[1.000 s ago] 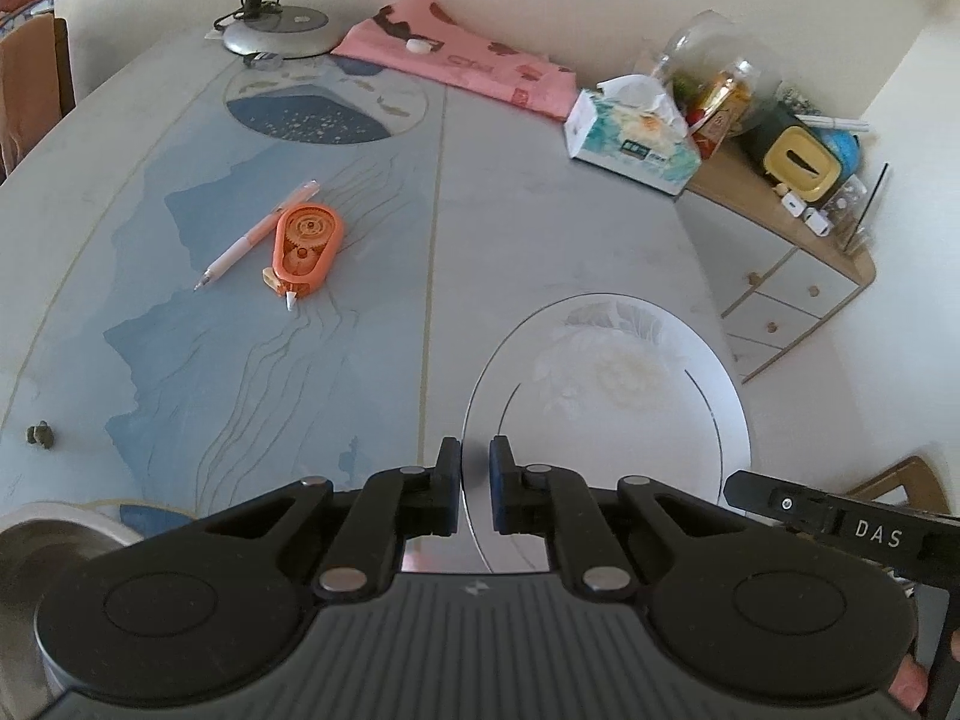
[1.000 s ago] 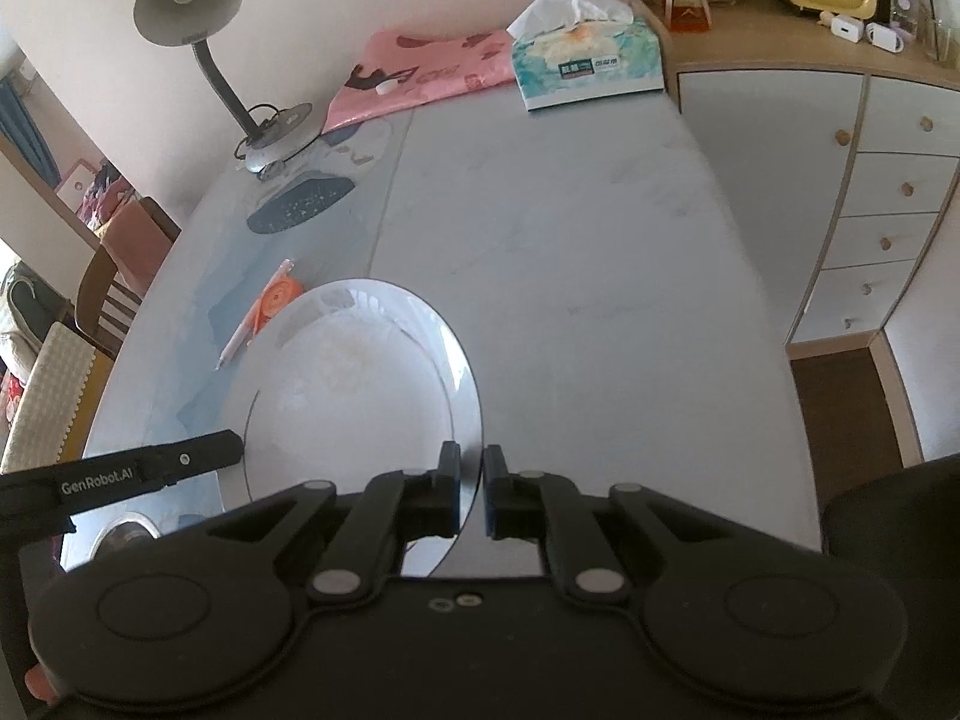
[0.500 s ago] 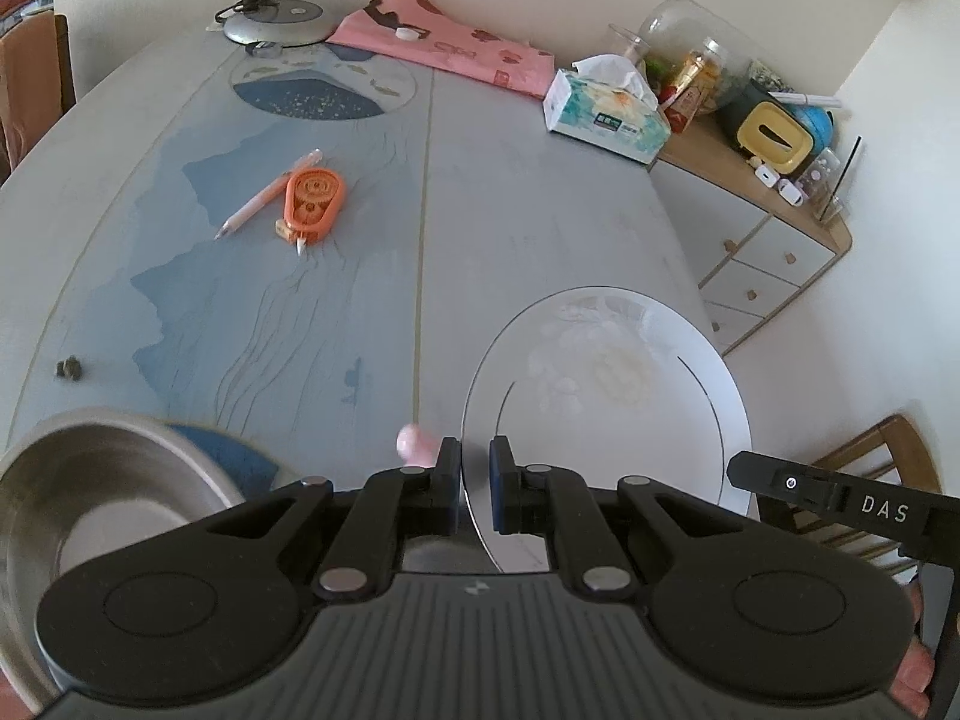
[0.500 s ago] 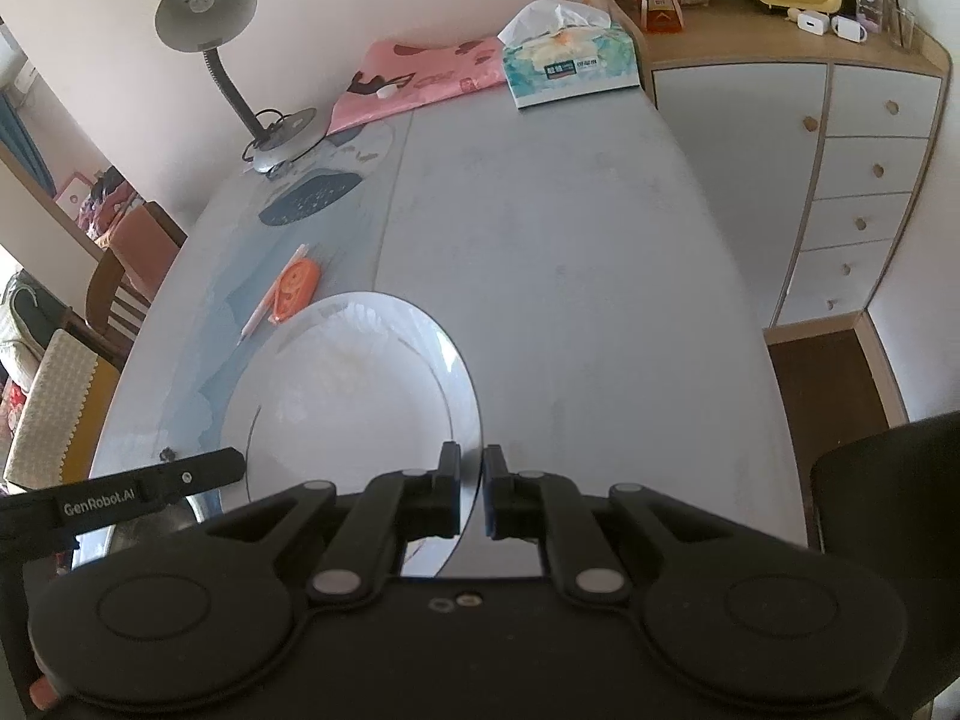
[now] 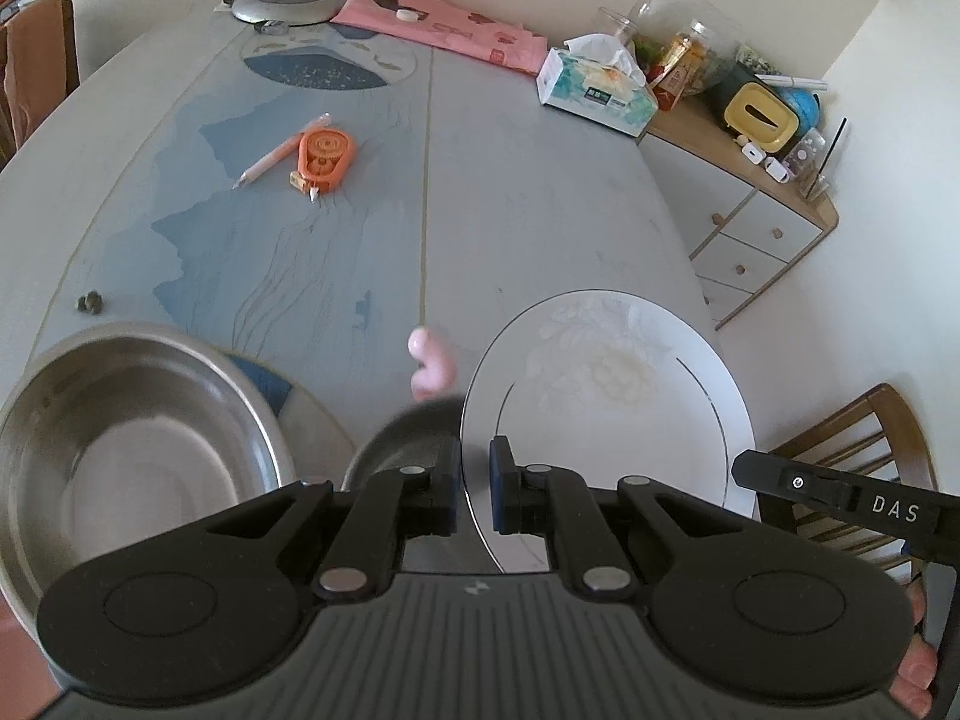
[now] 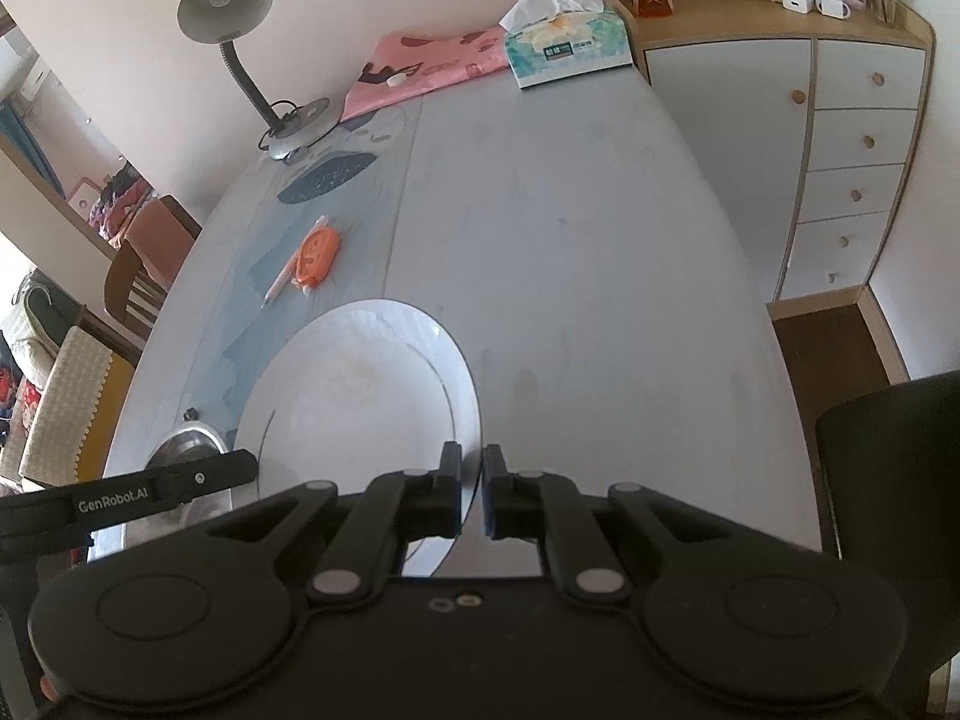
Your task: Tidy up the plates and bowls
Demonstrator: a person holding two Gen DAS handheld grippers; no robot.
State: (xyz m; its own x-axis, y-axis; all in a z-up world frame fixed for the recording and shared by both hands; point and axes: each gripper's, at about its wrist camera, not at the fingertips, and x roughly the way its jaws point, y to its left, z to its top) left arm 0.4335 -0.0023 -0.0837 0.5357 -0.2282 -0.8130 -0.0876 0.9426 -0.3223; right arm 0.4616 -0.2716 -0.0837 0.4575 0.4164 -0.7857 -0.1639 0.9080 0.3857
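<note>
A large white plate [image 5: 612, 396] with a thin dark ring is held above the table by both grippers. My left gripper [image 5: 475, 489] is shut on its left rim. My right gripper [image 6: 472, 495] is shut on its right rim; the plate also shows in the right wrist view [image 6: 360, 402]. A big steel bowl [image 5: 132, 450] sits on the table at the lower left. A second, darker steel bowl [image 5: 414, 432] lies blurred under the plate's left edge. In the right wrist view a steel bowl [image 6: 186, 447] peeks out left of the plate.
A small pink object [image 5: 431, 367] lies near the plate. An orange correction tape [image 5: 324, 157] and pink pen [image 5: 282, 151] lie mid-table. A tissue box [image 5: 597, 93], pink cloth [image 5: 438, 24] and lamp base [image 5: 282, 3] stand at the far edge. A drawer cabinet [image 6: 852, 168] is on the right, a wooden chair [image 5: 852, 450] nearby.
Both grippers with the plate have drawn back towards the table's near edge and risen. The big steel bowl, the darker bowl and the pink object have come into the left wrist view.
</note>
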